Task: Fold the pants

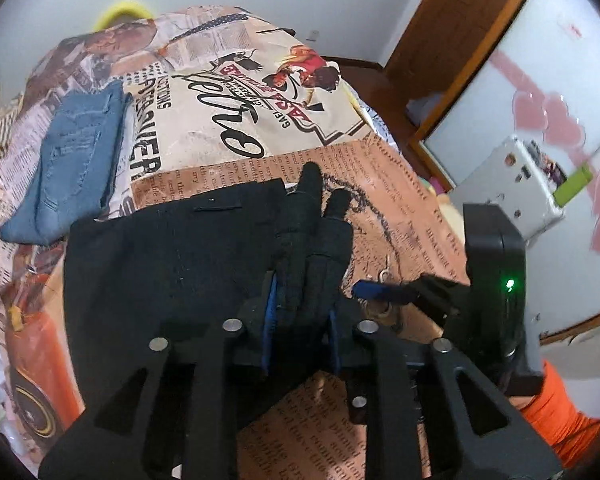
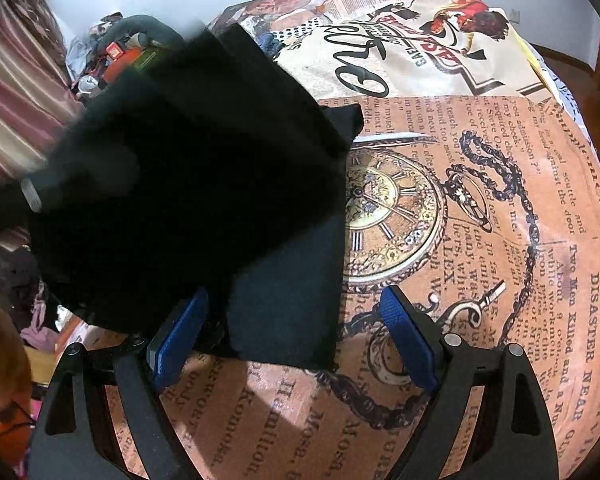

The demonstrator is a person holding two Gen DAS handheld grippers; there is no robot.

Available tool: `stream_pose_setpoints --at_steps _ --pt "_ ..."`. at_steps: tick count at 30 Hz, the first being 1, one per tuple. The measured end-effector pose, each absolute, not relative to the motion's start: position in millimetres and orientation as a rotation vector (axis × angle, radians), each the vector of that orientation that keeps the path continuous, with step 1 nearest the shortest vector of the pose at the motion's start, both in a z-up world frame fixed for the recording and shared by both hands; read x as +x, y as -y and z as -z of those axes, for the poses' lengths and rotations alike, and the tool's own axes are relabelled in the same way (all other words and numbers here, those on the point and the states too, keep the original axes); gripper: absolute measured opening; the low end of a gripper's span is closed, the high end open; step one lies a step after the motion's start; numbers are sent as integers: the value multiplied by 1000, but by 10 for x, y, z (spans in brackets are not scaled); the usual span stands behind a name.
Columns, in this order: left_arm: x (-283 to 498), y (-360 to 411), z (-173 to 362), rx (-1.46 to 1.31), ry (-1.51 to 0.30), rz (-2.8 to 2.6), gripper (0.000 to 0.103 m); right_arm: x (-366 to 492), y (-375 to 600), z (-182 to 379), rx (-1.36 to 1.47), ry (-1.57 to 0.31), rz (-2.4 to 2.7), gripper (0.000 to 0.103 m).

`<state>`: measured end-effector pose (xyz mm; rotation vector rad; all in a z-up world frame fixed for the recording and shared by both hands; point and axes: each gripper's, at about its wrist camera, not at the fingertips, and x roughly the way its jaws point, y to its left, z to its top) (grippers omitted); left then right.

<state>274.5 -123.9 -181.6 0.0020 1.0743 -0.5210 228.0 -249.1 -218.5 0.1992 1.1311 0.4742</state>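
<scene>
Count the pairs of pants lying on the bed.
2. The folded blue denim pants lie at the far left of the printed bedspread; the black fabric pants lie nearer, beside them. Others may lie out of view.

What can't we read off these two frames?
Left wrist view: near end of the black pants hidden under the frame of the left gripper; yellow thing behind the bedspread blurred, half covered.
Right wrist view: raised pants fold motion-blurred; left gripper's jaws hidden behind it.
</scene>
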Motion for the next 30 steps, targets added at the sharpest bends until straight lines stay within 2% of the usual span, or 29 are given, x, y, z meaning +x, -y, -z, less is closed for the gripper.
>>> stream_pose_setpoints --at_steps 2,3,4,7,10,17,26,30 --pt "2733 1181 1730 -4 -1056 499 47 2262 2492 2184 199 -1130 -476 86" --pt "2721 1156 1696 -19 -1044 495 62 2253 2491 2181 198 -1129 -477 86" --pt "2715 1103 1637 -43 -1023 491 72 2274 2488 2196 198 -1129 -476 86" --pt "2696 978 1468 -107 -951 483 83 2249 2495 2189 199 -1128 -474 86" --pt "2793 813 1350 -113 -899 418 89 2256 2473 2194 192 -1127 -470 86" --pt "3174 457 1349 -3 -855 213 93 2249 2485 2193 195 -1129 -469 86" --pt "3973 149 1947 74 -995 99 94 2250 2488 2178 186 -1130 -464 86" --pt "4249 98 2372 68 -1121 81 94 2255 2505 2171 186 -1127 -455 86"
